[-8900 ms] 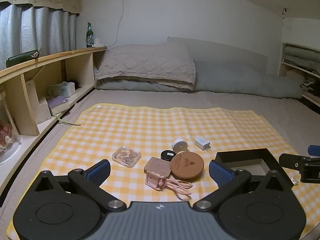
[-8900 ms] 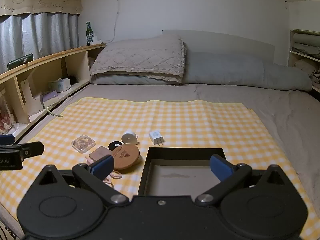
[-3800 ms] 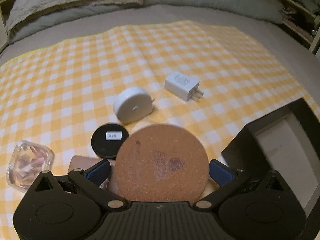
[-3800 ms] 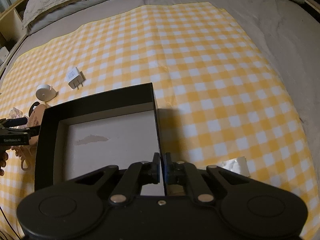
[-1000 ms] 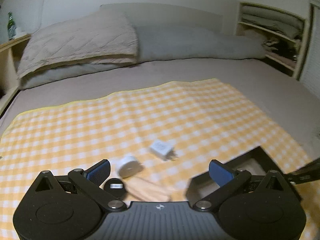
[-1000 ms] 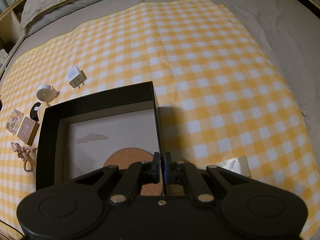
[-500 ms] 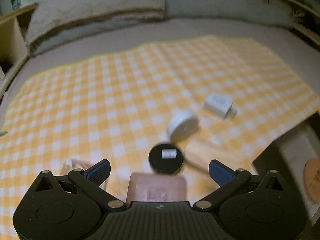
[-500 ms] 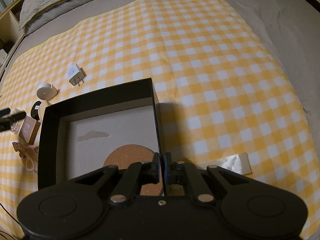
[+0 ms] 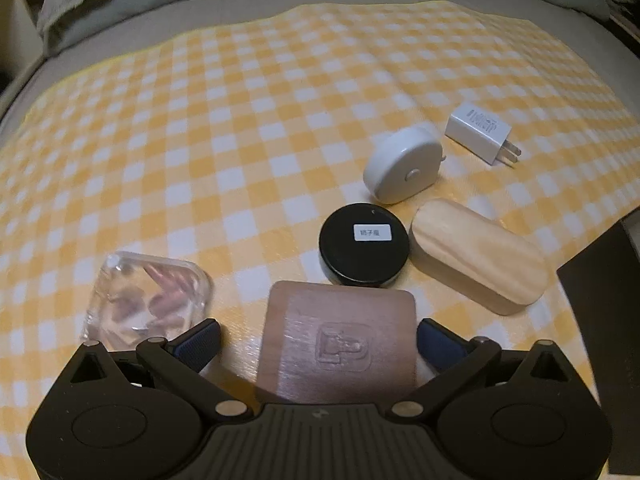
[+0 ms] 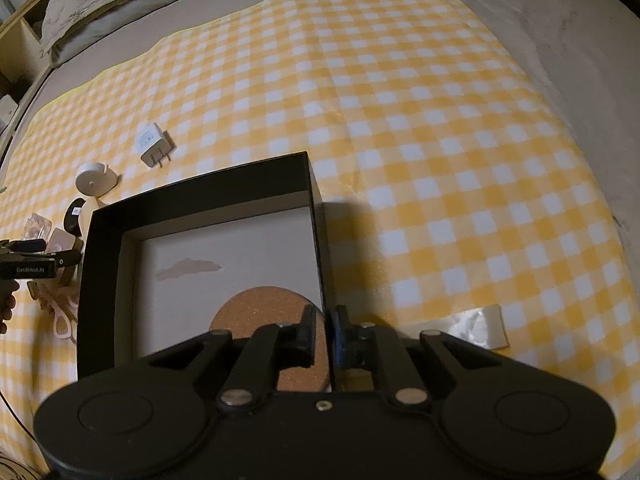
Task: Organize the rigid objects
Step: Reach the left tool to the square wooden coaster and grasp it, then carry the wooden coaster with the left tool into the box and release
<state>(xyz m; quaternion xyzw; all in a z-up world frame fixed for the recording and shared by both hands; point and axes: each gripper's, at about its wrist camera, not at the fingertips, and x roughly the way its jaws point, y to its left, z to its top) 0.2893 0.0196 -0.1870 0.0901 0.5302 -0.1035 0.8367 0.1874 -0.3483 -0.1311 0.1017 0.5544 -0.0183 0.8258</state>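
Note:
My left gripper (image 9: 318,342) is open and low over the checked cloth, its fingers either side of a brown square block (image 9: 336,344) without touching it. Beyond the block lie a black round tin (image 9: 364,246), a pale wooden oblong (image 9: 478,256), a white round tape measure (image 9: 404,164) and a white charger (image 9: 478,138). A clear case (image 9: 148,296) sits to the left. My right gripper (image 10: 324,332) straddles the right wall of the black box (image 10: 316,208); its jaws are opening and a thin gap shows beside the wall. A cork coaster (image 10: 264,312) lies inside the box.
The yellow checked cloth (image 10: 440,140) covers a grey bed. The box's corner (image 9: 600,320) stands close on the right in the left wrist view. A pink looped item (image 10: 60,316) and a hand (image 10: 6,300) are left of the box. A silvery paper scrap (image 10: 480,328) lies to its right.
My left gripper has dropped and tilted down toward the small items, and the brown block now lies between its fingers. My right gripper's jaws have parted slightly off the box wall.

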